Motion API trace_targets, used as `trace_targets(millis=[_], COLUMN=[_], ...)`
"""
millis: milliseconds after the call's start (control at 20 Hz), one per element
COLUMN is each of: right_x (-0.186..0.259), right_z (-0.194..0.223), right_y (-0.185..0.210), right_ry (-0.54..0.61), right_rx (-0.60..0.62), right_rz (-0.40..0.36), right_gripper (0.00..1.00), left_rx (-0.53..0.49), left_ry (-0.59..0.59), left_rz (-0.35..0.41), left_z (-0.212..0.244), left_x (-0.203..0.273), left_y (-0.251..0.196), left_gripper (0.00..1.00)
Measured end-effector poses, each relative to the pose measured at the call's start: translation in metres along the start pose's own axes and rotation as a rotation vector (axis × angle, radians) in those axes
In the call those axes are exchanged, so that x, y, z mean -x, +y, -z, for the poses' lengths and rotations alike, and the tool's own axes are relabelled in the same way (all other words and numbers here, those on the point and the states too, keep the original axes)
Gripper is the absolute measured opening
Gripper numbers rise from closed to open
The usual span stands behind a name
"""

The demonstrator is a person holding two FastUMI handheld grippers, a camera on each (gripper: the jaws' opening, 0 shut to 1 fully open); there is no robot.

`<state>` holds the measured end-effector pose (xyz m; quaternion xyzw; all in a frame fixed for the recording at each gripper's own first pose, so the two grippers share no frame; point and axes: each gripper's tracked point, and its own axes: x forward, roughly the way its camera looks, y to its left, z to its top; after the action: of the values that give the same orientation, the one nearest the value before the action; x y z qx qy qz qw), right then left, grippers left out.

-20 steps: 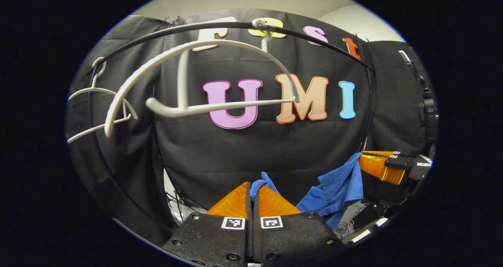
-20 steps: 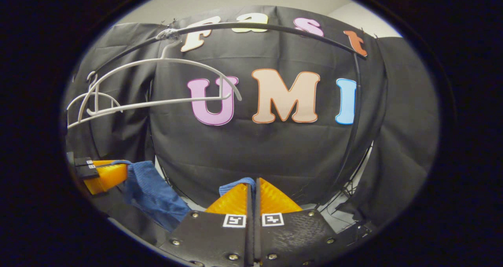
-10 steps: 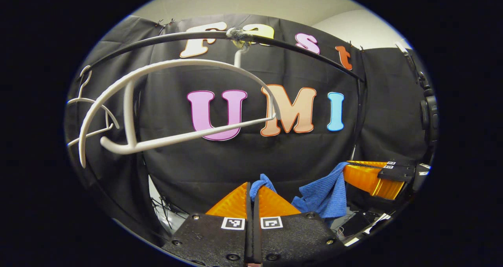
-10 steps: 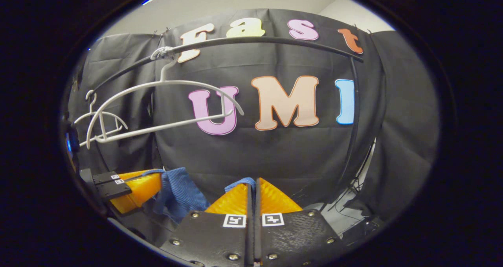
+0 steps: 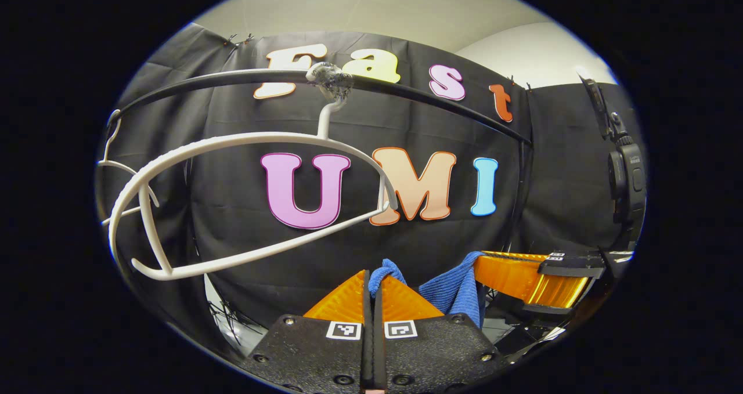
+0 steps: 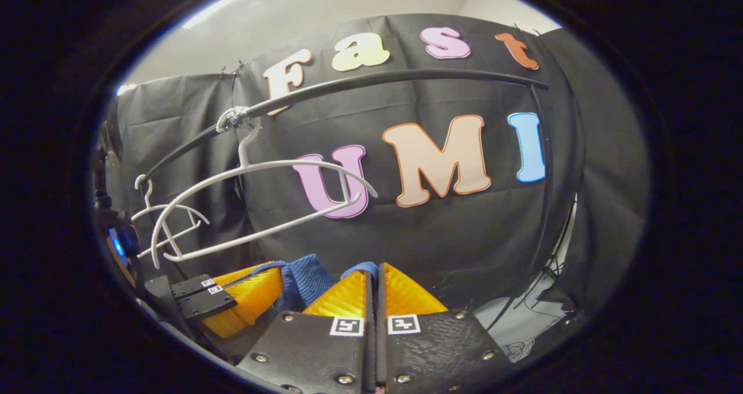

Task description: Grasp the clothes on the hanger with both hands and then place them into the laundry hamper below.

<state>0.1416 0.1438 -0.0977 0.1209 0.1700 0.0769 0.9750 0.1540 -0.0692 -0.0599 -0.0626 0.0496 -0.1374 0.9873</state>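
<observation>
A blue knitted garment [image 5: 454, 289] hangs bunched between the two grippers, off the hanger. My left gripper [image 5: 374, 273] is shut on one corner of it, a blue fold poking out above its tips. The right gripper [image 5: 484, 263] sits close by at lower right, with the cloth draped over its tip. In the right gripper view, my right gripper [image 6: 374, 266] is shut on another blue edge of the garment [image 6: 305, 278]. The left gripper [image 6: 277, 275] lies just beside it at lower left. The bare white hanger [image 5: 232, 141] [image 6: 278, 163] hangs tilted from the rail above.
A black curved rail [image 5: 232, 79] [image 6: 406, 76] spans the booth overhead. A second white hanger [image 6: 165, 211] hangs at its far left end. A black device on a stand [image 5: 627, 179] rises at the right. Cables [image 6: 522, 347] lie on the pale floor at lower right.
The two grippers have drawn closer together, bunching the blue garment between them. Rail and hanger sit lower in both views, and the empty hanger has tilted further.
</observation>
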Motion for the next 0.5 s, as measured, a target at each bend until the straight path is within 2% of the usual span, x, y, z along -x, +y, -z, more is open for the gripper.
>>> trace_targets(millis=[50, 100, 150, 300, 500], right_x=[-0.004, -0.007, -0.013, -0.023, -0.035], right_z=[0.003, 0.008, 0.014, 0.040, 0.081], right_y=[0.002, 0.004, 0.008, 0.012, 0.015], right_ry=[0.008, 0.019, 0.032, 0.086, 0.165], right_rx=[-0.007, -0.016, -0.025, -0.044, -0.033], right_rz=[-0.005, -0.013, -0.018, -0.027, -0.023], right_gripper=[0.05, 0.00, 0.05, 0.01, 0.01], left_rx=[0.003, -0.002, -0.010, -0.021, -0.020], left_ry=[0.009, 0.016, 0.018, 0.058, 0.134], left_rz=[0.001, 0.011, 0.026, 0.050, 0.021], left_z=[0.006, 0.011, 0.015, 0.040, 0.076], left_x=[-0.001, -0.001, -0.001, -0.003, -0.011], left_y=[0.001, 0.000, -0.001, 0.001, 0.021], left_gripper=[0.00, 0.00, 0.00, 0.01, 0.01])
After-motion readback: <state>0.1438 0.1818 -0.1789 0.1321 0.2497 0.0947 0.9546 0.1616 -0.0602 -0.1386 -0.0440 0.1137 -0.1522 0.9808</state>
